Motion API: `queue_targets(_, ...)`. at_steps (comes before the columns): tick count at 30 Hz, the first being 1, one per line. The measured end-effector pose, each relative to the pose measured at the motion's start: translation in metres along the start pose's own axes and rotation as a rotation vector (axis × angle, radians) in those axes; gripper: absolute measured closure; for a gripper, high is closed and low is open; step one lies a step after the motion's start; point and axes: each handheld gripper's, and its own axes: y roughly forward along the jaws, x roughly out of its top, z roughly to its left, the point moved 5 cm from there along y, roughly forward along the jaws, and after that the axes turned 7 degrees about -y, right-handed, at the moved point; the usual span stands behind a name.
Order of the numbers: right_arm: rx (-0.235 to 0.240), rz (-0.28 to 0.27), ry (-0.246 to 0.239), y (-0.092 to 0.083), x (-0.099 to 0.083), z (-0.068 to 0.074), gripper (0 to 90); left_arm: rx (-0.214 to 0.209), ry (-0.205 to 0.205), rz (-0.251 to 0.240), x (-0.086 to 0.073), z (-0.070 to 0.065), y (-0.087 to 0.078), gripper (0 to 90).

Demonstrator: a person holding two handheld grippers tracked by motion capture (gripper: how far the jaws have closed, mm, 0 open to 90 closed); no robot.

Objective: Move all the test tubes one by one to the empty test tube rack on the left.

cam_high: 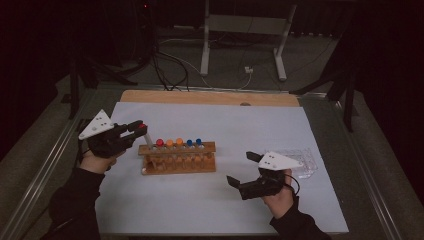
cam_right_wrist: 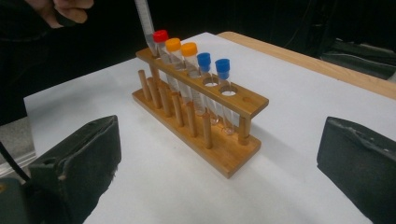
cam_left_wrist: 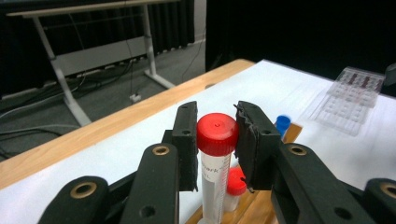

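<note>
The left gripper is clamped on the red cap of a tube, pads pressed against the cap on both sides. In the high view the tube stands tilted at the left end of the wooden rack, its lower tip at the end hole; whether it is seated there cannot be told. The rack holds five further tubes: red, two orange, two blue. The right gripper rests on the white mat, jaws wide apart, nothing between them. A clear plastic tray lies just beside it.
</note>
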Motion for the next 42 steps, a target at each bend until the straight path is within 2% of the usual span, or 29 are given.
queue_targets(8, 0.004, 0.003, 0.001, 0.000, 0.000, 0.001, 0.0, -0.018, -0.013, 0.040, -0.018, 0.008, 0.011, 71.6)
queue_targets(14, 0.007, 0.006, 0.000, 0.000, -0.001, 0.001, 0.0, -0.046, -0.002, 0.081, -0.030, 0.007, 0.020, 71.6)
queue_targets(22, 0.012, 0.002, 0.003, 0.000, 0.000, 0.000, 0.0, -0.059, 0.014, 0.123, -0.042, 0.007, 0.028, 71.5)
queue_targets(30, 0.013, 0.004, 0.004, -0.001, 0.000, 0.001, 0.0, -0.066, 0.003, 0.131, -0.050, 0.009, 0.032, 71.5)
queue_targets(39, 0.016, 0.008, 0.004, -0.001, 0.000, 0.001, 0.0, -0.076, 0.017, 0.122, -0.051, 0.009, 0.031, 71.2)
queue_targets(40, 0.017, 0.006, 0.005, -0.001, 0.000, 0.001, 0.0, -0.095, 0.005, 0.127, -0.051, 0.009, 0.031, 70.3)
queue_targets(41, 0.018, 0.006, 0.005, -0.001, 0.000, 0.001, 0.0, -0.109, -0.007, 0.135, -0.050, 0.008, 0.029, 65.6)
queue_targets(42, 0.017, 0.007, 0.005, -0.001, 0.000, 0.001, 0.0, -0.116, -0.009, 0.147, -0.049, 0.008, 0.028, 52.2)
